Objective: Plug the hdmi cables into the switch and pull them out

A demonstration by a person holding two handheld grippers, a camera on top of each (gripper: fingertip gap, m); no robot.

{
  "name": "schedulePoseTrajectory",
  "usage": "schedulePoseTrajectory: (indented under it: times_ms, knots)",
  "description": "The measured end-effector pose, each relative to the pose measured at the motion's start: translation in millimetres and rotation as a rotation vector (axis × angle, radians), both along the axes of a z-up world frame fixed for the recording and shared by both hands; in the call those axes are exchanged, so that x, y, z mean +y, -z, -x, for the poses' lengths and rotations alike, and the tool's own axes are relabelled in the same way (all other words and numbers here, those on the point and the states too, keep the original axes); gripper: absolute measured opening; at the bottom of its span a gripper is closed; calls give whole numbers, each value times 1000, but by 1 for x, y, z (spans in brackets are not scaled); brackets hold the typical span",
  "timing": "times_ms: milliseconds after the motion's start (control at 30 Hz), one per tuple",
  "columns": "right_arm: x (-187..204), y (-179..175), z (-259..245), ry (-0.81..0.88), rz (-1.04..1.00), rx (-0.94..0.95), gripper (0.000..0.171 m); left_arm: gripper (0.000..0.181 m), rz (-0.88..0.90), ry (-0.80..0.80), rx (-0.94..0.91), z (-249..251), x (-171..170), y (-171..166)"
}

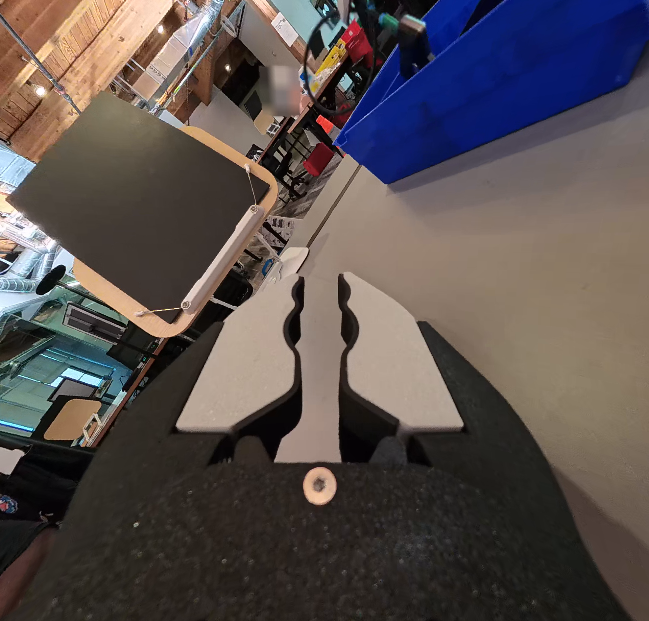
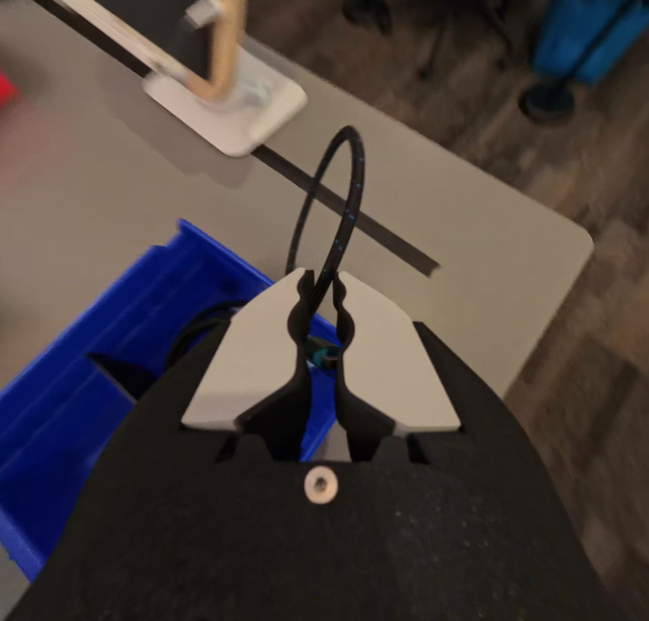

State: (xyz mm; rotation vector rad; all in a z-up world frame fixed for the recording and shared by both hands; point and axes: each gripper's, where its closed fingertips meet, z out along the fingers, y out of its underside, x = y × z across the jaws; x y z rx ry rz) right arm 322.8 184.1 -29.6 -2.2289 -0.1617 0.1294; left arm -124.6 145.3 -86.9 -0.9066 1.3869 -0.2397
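my right gripper (image 2: 321, 277) pinches a black hdmi cable (image 2: 354, 196) flecked with blue; the cable runs down between the two fingers, and its teal-collared plug (image 2: 321, 353) sits deeper in the gap, behind the tips. from the tips the cable arcs up into a loop and comes back down beside the left finger. just below and to the left of the gripper is a blue bin (image 2: 105, 340) on the grey table (image 2: 105, 189), with more dark cable lying inside it. farther off a white base plate (image 2: 246, 112) with a wooden-edged board rising from it stands on the table; that part is blurred.

my left gripper (image 1: 319, 281) holds nothing, its fingers set a little apart with bare table (image 1: 491, 288) showing between them. it is low over the table, well apart from the blue bin (image 1: 509, 95) up to the right. above the bin the other gripper's cable loop (image 1: 309, 59) and a metal-ended plug (image 1: 412, 24) show, blurred. the dark board with its wooden rim (image 1: 140, 200) stands to the left. i cannot see the switch in either view.
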Motion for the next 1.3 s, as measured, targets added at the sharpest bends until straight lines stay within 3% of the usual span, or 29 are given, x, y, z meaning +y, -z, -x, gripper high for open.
schedulePoseTrajectory:
  times_ms: [100, 233, 500, 767, 1067, 1300]
  knots:
    - [-19, -19, 26, -142, -158, 143, 8, 18, -17, 4, 14, -1, -2, 3]
    - [-37, -2, 31, -222, -99, -2, 8, 18, -25, 9, 24, -2, -3, 6]
    - [-16, 13, 31, -358, 160, -610, 9, 18, -35, 4, 44, -4, -2, 10]
    - [26, 43, 34, -431, 409, -985, 13, 18, -35, 0, 51, -4, 0, 12]
    - [-14, 41, 11, -298, 552, -908, 66, 18, -6, -5, 17, 1, 2, 5]
    - [-42, -15, 38, -51, 198, -680, 73, 19, 144, 14, -24, 4, 6, 2]
